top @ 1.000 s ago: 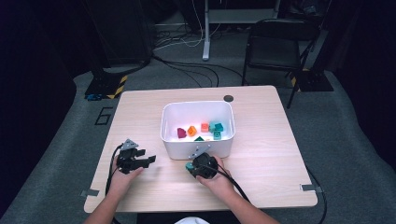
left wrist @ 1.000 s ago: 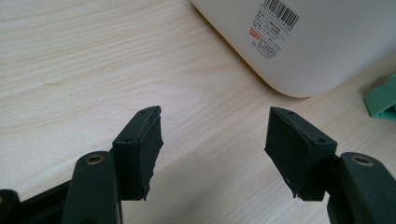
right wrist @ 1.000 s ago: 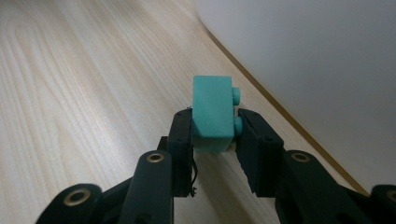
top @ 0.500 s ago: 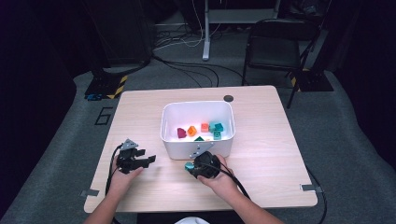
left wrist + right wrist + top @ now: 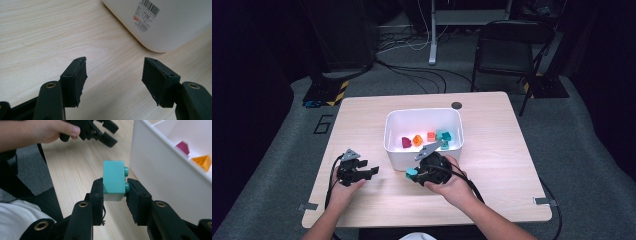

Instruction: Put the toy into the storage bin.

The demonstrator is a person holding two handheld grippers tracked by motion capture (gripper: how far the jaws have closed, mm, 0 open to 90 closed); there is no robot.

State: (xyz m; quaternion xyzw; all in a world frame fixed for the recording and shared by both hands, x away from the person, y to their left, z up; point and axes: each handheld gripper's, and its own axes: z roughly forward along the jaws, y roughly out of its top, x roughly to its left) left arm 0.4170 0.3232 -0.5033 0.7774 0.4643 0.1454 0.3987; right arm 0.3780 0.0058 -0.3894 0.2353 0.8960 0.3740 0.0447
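Teal brick [image 5: 113, 180] is clamped tight in the right gripper [image 5: 114, 192], just outside the near wall of the white tub [image 5: 422, 150] on the table [image 5: 492, 150]. Several coloured blocks [image 5: 417, 140] are in the tub already, so this one looks next over the rim. The left gripper [image 5: 113, 75] rests near the tub, jaws wide apart and empty.

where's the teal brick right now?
The teal brick sits clamped in the right gripper, above the table just outside the white bin's near wall, bin to its right in the right gripper view.
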